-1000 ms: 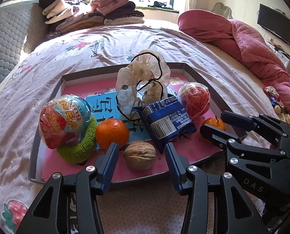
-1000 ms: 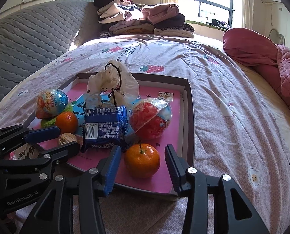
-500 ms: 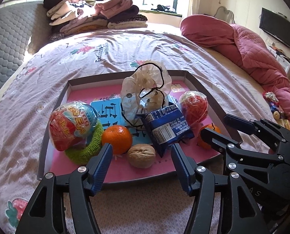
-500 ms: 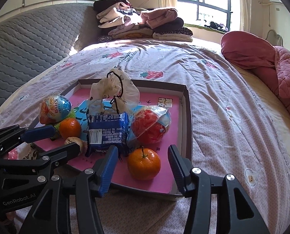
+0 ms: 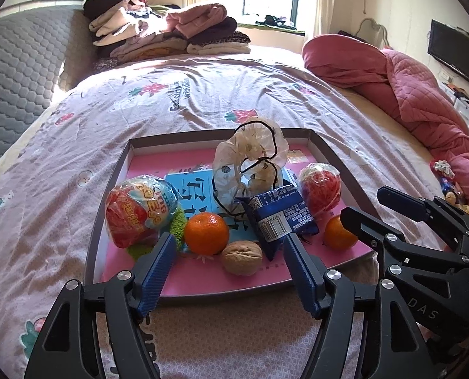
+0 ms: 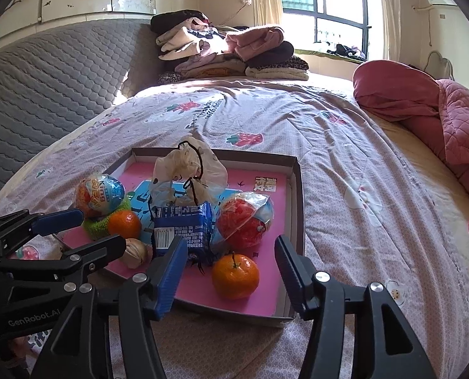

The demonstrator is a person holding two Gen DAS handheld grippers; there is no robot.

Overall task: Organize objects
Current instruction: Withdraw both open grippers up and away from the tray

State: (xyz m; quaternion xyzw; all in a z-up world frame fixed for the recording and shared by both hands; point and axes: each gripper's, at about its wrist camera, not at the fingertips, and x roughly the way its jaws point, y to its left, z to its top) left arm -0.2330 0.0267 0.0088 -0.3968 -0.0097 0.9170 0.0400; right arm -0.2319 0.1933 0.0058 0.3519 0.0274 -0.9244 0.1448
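Bed tray [image 5: 326, 153]: two oranges [image 5: 206, 233], two eggs [image 5: 141, 208], one walnut [image 5: 241, 257].

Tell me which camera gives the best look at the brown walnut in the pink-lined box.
The left wrist view. There the brown walnut lies whole and unobstructed, beside the orange tangerine. In the right wrist view the walnut is partly hidden behind the black finger of the left tool and looks smaller.
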